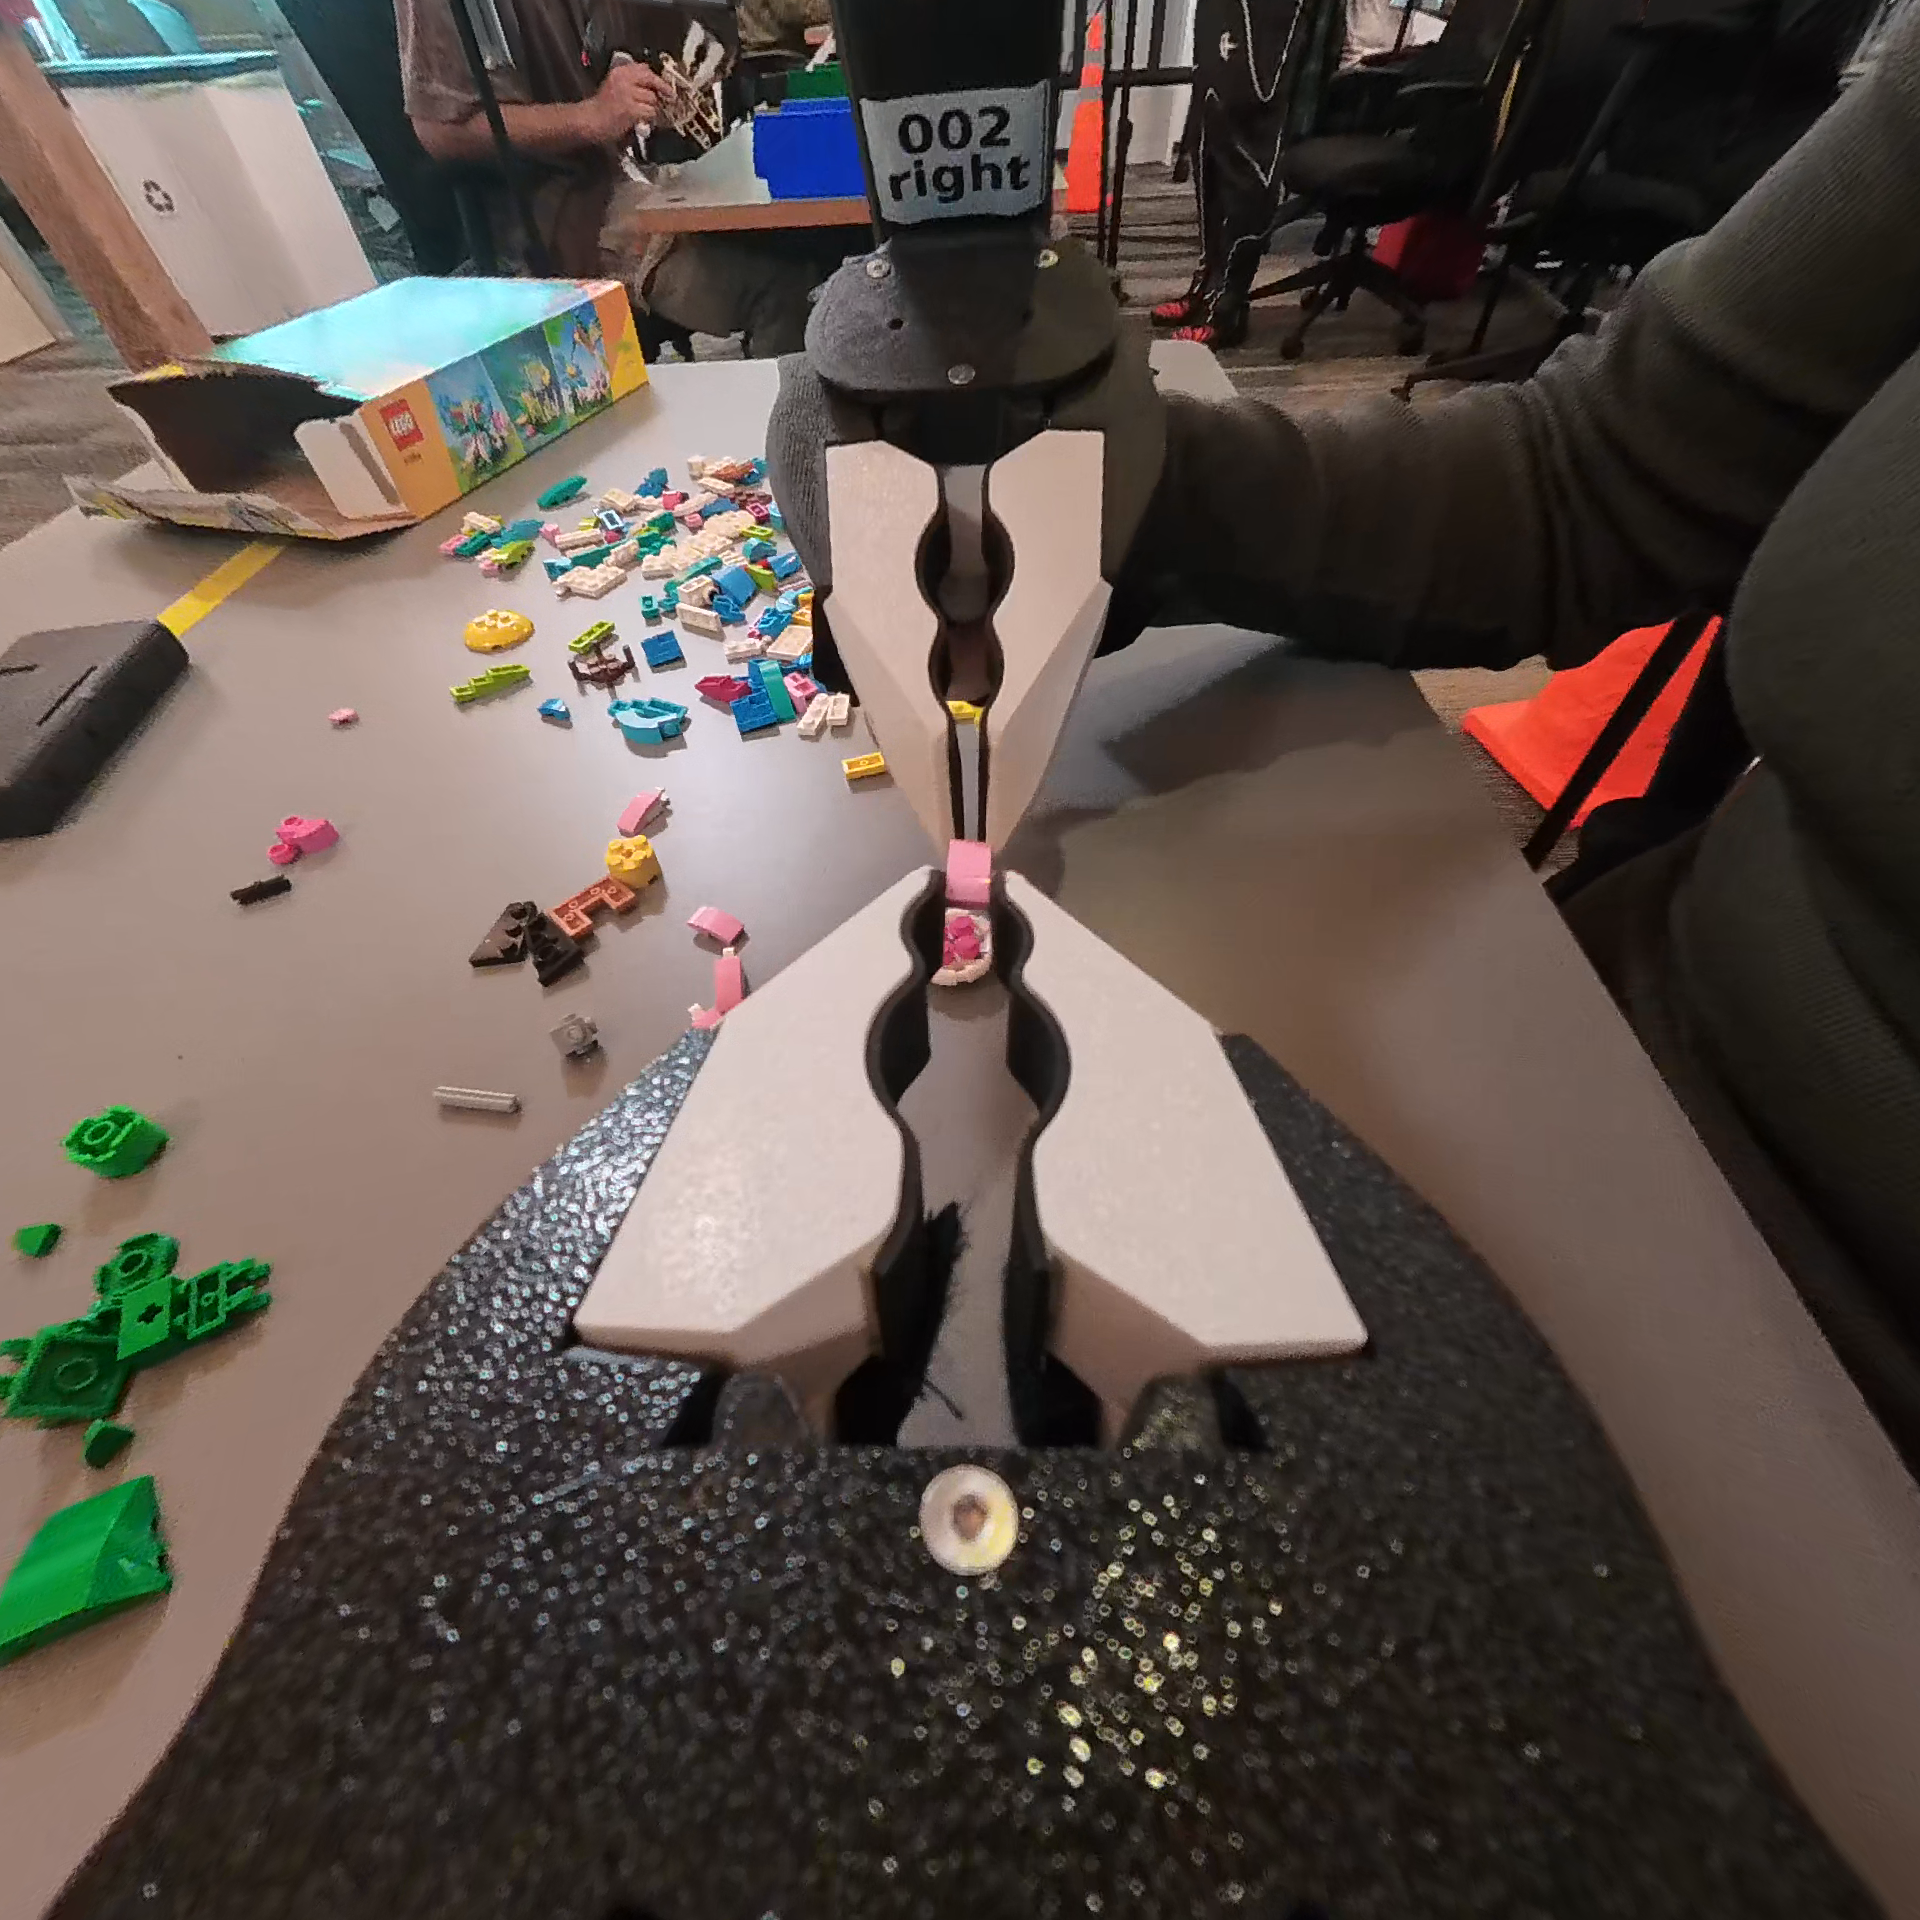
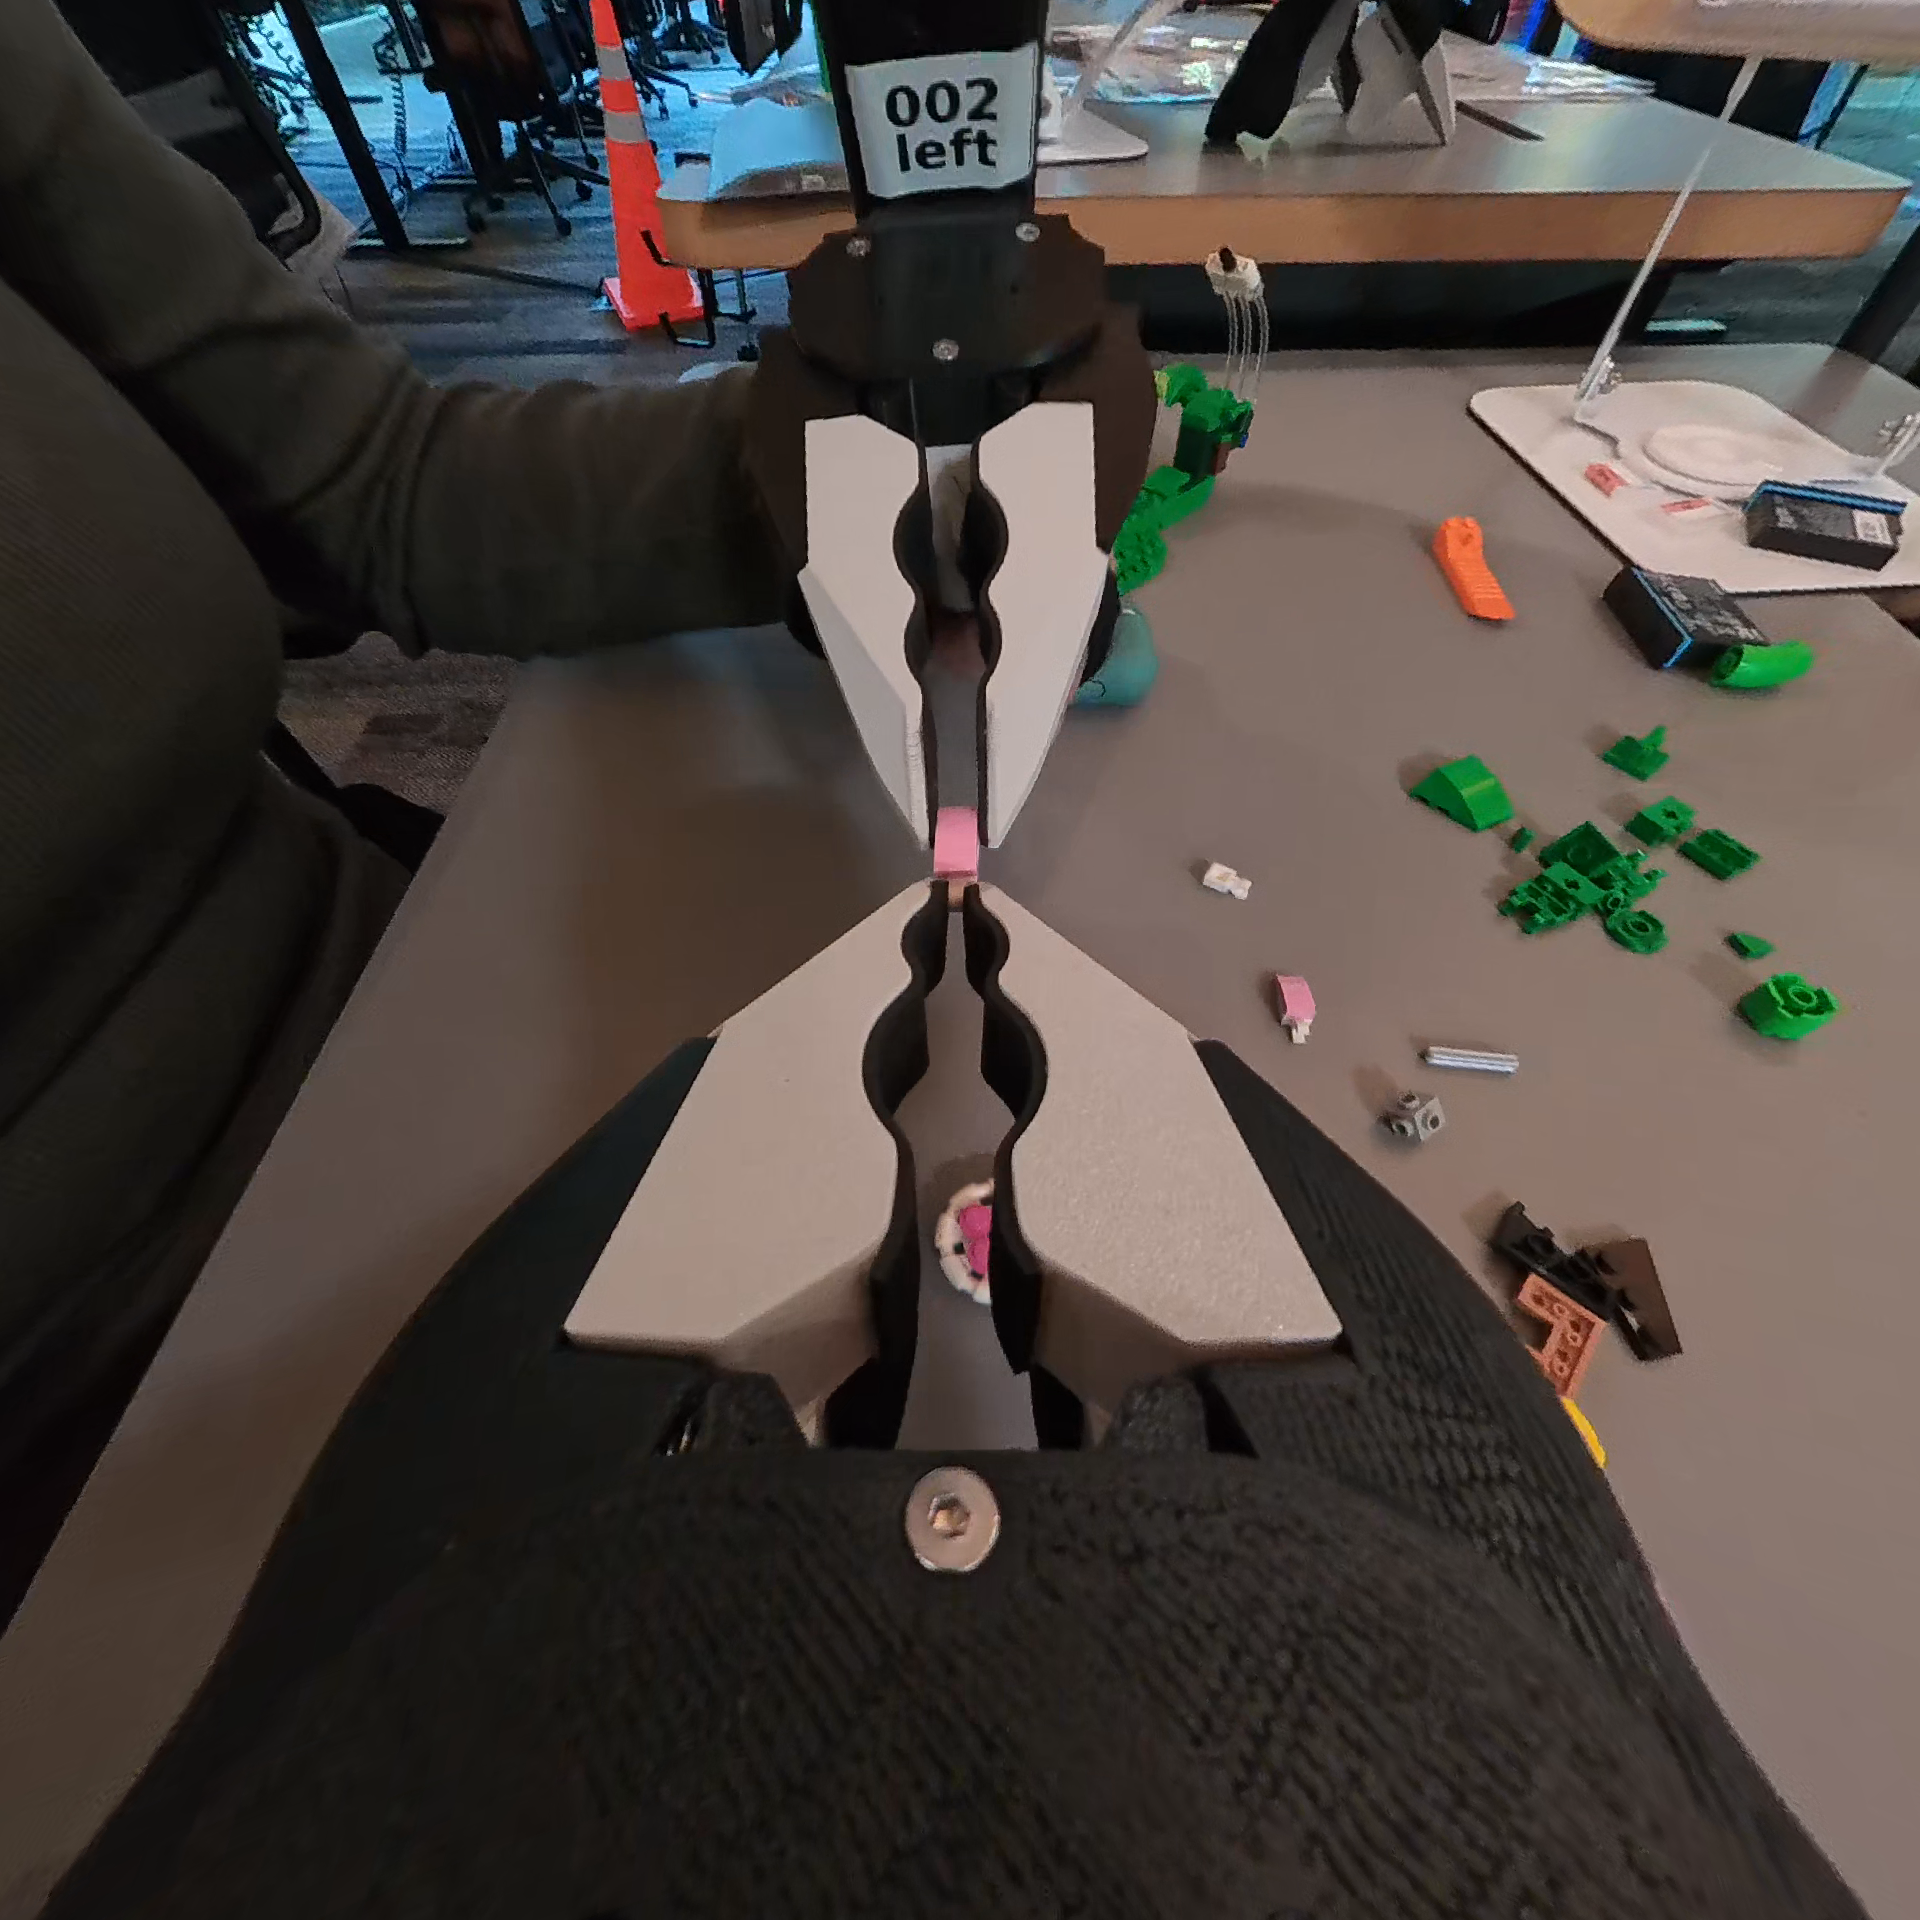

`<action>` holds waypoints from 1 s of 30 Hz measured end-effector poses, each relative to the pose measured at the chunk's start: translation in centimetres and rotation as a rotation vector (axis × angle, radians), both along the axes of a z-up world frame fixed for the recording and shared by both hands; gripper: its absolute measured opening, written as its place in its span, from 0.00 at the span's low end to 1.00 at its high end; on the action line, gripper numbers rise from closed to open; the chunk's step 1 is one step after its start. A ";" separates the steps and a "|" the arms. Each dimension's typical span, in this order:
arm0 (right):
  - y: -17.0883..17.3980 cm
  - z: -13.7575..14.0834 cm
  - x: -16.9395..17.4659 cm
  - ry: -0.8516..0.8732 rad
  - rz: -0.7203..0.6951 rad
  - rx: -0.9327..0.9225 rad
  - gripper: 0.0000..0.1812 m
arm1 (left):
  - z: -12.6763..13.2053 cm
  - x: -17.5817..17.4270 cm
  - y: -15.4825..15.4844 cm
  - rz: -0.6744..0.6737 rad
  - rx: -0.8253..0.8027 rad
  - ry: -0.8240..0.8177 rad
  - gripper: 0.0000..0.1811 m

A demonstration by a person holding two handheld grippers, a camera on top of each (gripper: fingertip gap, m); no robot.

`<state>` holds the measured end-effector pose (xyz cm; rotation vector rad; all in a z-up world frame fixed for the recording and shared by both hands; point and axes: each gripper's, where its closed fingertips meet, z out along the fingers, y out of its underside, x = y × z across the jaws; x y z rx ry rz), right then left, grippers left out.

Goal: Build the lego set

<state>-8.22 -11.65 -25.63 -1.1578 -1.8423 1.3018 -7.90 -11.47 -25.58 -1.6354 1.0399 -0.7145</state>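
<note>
The two tools meet tip to tip above the grey worktop, in the middle of both views. The left tool is clenched on a small pink brick, which sits upright between its fingertips. The right tool, seen coming down from the top of the left wrist view, has its tips pressed to the upper end of the same pink brick, its jaws nearly closed on it. In the right wrist view the right tool fills the lower half of the frame, and the left tool reaches down from the top with the pink brick in its tips; the brick touches the right tool's tips, but how firmly that tool grips it I cannot tell.

Under the tools, on the worktop, lies a small round white piece with pink bits on it.

In the left wrist view, a heap of mixed bricks lies in the upper left centre, with a torn cardboard box behind it. Green pieces are scattered at the left edge. Black and tan pieces lie left of centre.

In the right wrist view, an orange brick separator lies at the upper right.
</note>
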 end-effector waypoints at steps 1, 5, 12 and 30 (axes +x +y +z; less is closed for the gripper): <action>-0.1 0.1 0.0 0.005 0.001 0.000 0.01 | 0.1 0.0 -0.1 0.002 0.005 0.003 0.03; -0.3 0.6 0.1 0.027 0.008 -0.019 0.01 | 0.3 -0.2 -0.2 0.013 0.014 0.016 0.03; -0.2 0.8 0.4 0.034 0.008 -0.029 0.01 | 0.3 -0.4 0.0 0.043 0.041 0.037 0.11; -1.1 0.9 1.1 0.006 0.066 -0.089 0.01 | 0.7 1.7 -0.6 0.087 1.064 0.679 0.11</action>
